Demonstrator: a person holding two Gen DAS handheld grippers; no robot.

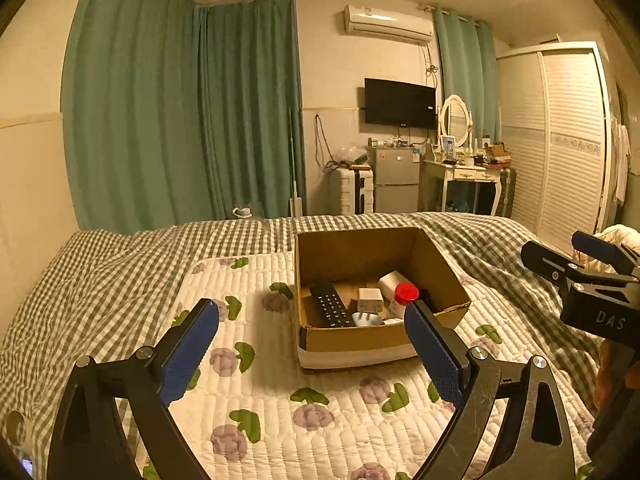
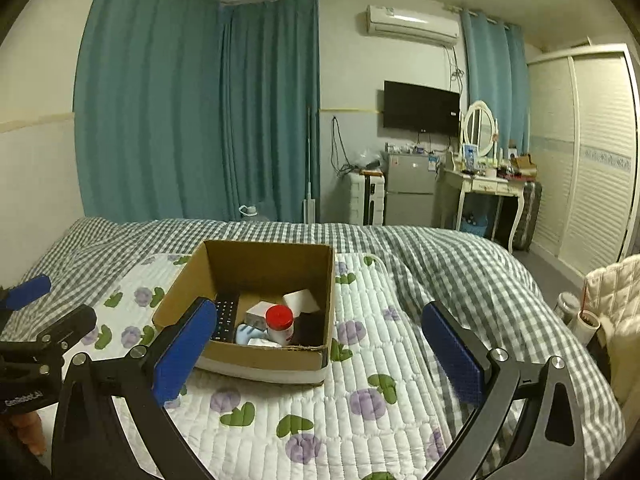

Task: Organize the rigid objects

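Observation:
An open cardboard box (image 1: 348, 340) (image 2: 264, 356) stands on the floral quilted mat (image 1: 264, 392) (image 2: 360, 408) on the bed. Inside lie a black remote (image 1: 330, 305) (image 2: 226, 316), a white charger block (image 1: 370, 300) (image 2: 258, 314), a red-capped bottle (image 1: 404, 296) (image 2: 279, 322), a white box (image 1: 394, 282) (image 2: 302, 300) and a dark item (image 2: 310, 328). My left gripper (image 1: 312, 316) is open and empty, held before the box. My right gripper (image 2: 320, 320) is open and empty, also before the box. The right gripper shows at the right edge of the left wrist view (image 1: 592, 264); the left gripper shows at the left edge of the right wrist view (image 2: 44, 320).
A grey checked blanket (image 1: 100, 264) (image 2: 460, 264) covers the bed around the mat. Beyond the bed stand teal curtains (image 1: 180, 120), a suitcase (image 1: 352, 190), a small fridge (image 1: 396, 180), a dressing table (image 1: 464, 176) and a white wardrobe (image 1: 560, 140). A cream jacket (image 2: 616, 300) lies at the right.

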